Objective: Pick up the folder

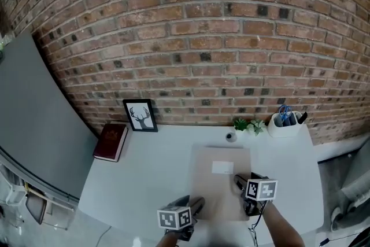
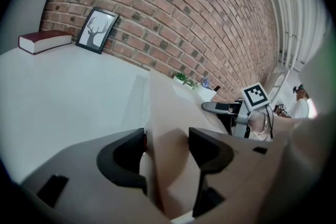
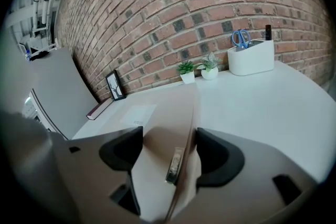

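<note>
- Red-brown bricks made up the wall (image 1: 196, 37) at the top of the head view, and a white table (image 1: 144, 182) sat below it.
- At the back of the table I saw a red book (image 1: 111, 142), a deer picture (image 1: 140, 115), small green plants (image 1: 248, 125) and a white pot (image 1: 284, 124) with blue scissors in it.
- The tan folder (image 1: 219, 188) lay in the lower middle of the head view, with a white label (image 1: 222, 168) on top.
- My left gripper (image 2: 167, 139) was at the folder's lower left edge. Its jaws stood apart, with that edge between them.
- My right gripper (image 3: 169, 139) was at the folder's right edge. Its jaws were wide apart too, with the edge between them, and I could not see them squeezing it.
</note>
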{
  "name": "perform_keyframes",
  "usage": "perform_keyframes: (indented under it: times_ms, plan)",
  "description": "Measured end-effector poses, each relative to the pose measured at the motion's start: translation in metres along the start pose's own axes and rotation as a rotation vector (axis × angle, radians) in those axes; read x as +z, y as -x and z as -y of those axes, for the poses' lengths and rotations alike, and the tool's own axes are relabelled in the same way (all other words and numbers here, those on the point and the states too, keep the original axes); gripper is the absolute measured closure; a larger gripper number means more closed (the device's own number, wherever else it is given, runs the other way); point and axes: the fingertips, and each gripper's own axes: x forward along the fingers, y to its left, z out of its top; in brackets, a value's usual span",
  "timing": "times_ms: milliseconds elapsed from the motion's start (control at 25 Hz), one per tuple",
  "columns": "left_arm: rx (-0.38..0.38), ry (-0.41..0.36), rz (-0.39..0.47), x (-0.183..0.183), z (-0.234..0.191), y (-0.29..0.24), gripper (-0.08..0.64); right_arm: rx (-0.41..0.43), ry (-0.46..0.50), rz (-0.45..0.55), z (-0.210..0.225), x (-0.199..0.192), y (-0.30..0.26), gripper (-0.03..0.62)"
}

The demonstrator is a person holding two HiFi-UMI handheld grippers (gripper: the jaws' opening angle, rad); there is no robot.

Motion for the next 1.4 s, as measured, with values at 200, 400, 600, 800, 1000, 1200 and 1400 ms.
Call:
perform_keyframes:
  times_ms: [200,400,600,800,1000,1200,1400]
  plan:
    - [0.011,-0.003,-0.001,0.000,0.001,-0.001,0.310,0.004,-0.005,0.000,0.000,0.000,0.001,0.273]
    - [0.010,0.003,-0.025,0.000,0.002,0.000,0.310,0.009,-0.014,0.012,0.000,0.000,0.002,0.276]
    - [0.007,0.009,-0.026,0.003,0.003,0.002,0.310,-0.002,-0.022,0.025,-0.002,0.004,0.004,0.281]
    - [0.016,0.002,0.010,0.004,0.009,0.009,0.310,-0.009,-0.021,0.029,-0.003,0.006,0.010,0.287]
    - [0.020,-0.050,0.078,0.024,0.017,0.017,0.310,0.016,-0.018,0.118,-0.012,0.033,0.020,0.291]
    - [0.008,-0.074,0.141,0.047,0.025,0.028,0.310,0.025,0.045,0.211,-0.031,0.070,0.040,0.295]
    - [0.007,-0.119,0.198,0.069,0.032,0.038,0.310,0.037,0.113,0.320,-0.054,0.109,0.062,0.305]
